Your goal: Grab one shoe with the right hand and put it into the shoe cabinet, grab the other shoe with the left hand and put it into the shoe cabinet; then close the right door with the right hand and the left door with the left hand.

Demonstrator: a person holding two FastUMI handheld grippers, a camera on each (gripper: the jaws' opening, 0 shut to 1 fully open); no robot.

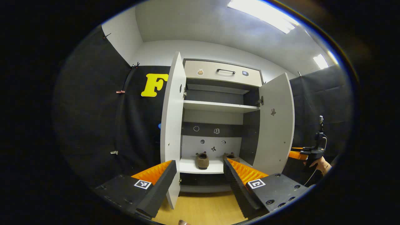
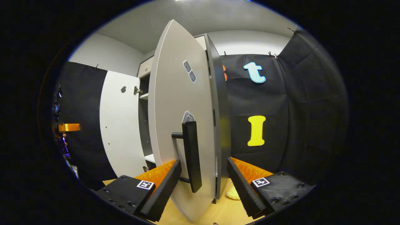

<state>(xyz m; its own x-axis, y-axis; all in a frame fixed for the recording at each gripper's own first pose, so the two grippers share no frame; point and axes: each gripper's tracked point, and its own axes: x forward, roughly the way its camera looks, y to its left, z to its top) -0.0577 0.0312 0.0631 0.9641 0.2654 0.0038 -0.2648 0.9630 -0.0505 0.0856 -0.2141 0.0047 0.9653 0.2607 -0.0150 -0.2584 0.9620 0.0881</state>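
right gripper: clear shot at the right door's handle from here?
Probably yes. In the right gripper view the right gripper has its jaws open on either side of the black handle of the right door, with nothing between them. Whether a jaw already touches it is unclear.

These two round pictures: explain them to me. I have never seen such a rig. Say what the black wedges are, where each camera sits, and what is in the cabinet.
A person holds a two-finger gripper in each hand; a fisheye camera rides on each. The wedges at the bottom are that gripper's own fingers. The left gripper is open and empty, facing the shoe cabinet, whose doors stand open. Two furry shoes sit on its bottom shelf. At the right edge, a hand holds the other gripper. The right gripper is open, its fingers on either side of the right door, near its black handle, not gripping it.
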